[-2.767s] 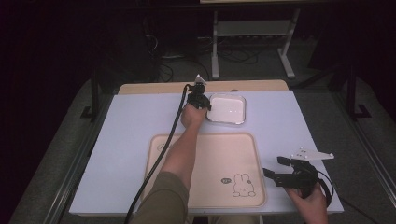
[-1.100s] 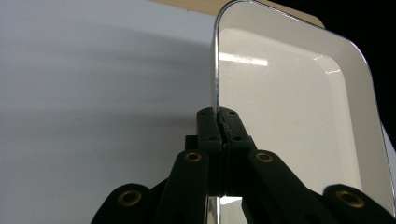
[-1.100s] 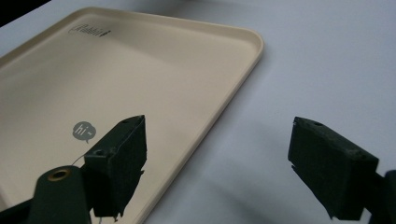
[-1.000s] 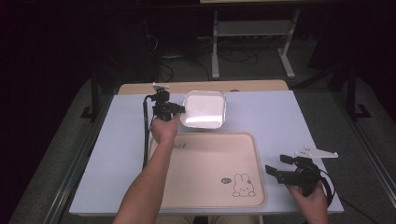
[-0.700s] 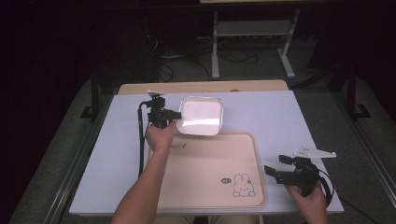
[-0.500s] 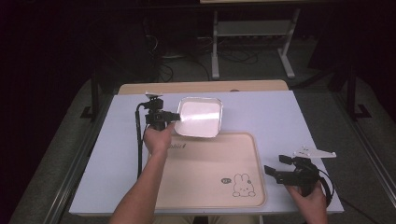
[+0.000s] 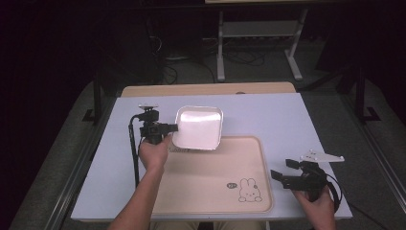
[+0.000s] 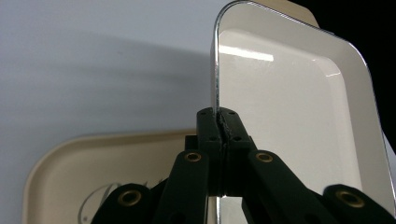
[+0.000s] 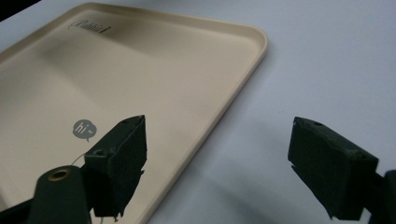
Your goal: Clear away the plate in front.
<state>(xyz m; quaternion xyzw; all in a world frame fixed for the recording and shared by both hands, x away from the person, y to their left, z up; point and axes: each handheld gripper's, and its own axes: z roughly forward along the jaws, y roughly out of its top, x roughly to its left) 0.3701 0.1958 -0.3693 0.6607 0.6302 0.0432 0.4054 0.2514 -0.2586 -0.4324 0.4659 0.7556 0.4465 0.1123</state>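
Note:
A white square dish with a metal rim [image 7: 198,127] hangs in the air over the far left corner of the beige rabbit tray [image 7: 206,187]. My left gripper [image 7: 171,128] is shut on the dish's left rim; in the left gripper view the jaws pinch the rim of the dish [image 8: 299,112] at my left gripper [image 8: 223,126], with the beige tray [image 8: 88,158] below. My right gripper [image 7: 280,170] rests open at the tray's right edge near the table front. In the right gripper view my right gripper [image 9: 224,163] has nothing between its pads, beside the tray [image 9: 140,74].
The pale blue table [image 7: 287,120] has a wooden strip [image 7: 206,89] along its far edge. A metal stand [image 7: 258,33] and cables lie on the dark floor beyond. The left gripper's black cable [image 7: 134,153] trails down the table's left part.
My left gripper has carried the dish from the far middle of the table leftward and nearer, now over the tray's far left corner. The right gripper has stayed still.

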